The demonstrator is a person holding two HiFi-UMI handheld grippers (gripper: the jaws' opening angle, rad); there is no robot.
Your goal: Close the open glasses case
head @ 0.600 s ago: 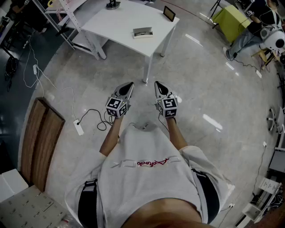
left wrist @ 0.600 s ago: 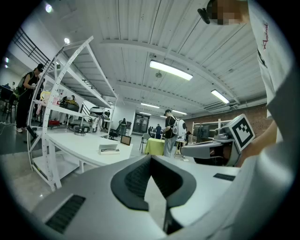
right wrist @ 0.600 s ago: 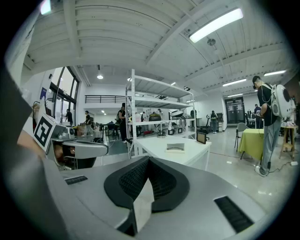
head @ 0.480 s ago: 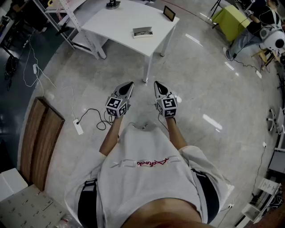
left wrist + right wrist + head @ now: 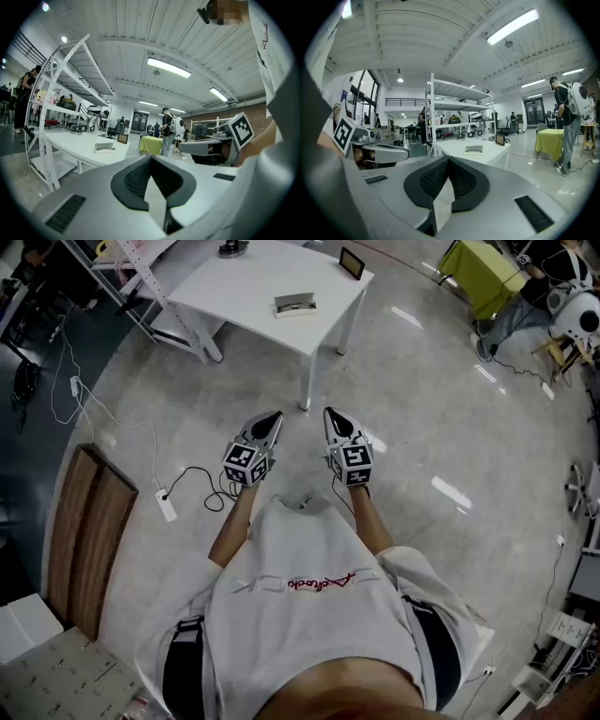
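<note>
Wooden bench (image 5: 82,538): far left on the floor, well apart from everything the person is working with.
Power strip (image 5: 166,508): white, on the pale floor just right of the bench, with a black cable curling from it towards the person's feet.
Left gripper (image 5: 271,416): held out level in front of the person's chest. Its jaws are pressed together with nothing between them, and the marker cube sits at the rear.
White table (image 5: 239,287): ahead of the person, across a stretch of floor.
Glasses case (image 5: 294,304): lies on the white table near its front right edge, well apart from both grippers. It is too small from here to tell how its lid stands.
Right gripper (image 5: 333,415): beside the left one, pointing the same way. Its jaws are drawn tight on each other and empty.
Small dark frame (image 5: 352,262): stands upright near the table's far right corner, beyond the case.
Yellow-green cloth table (image 5: 480,279): off to the right across the room.
Person with a white backpack (image 5: 565,117): standing just beside that yellow-green table.
</note>
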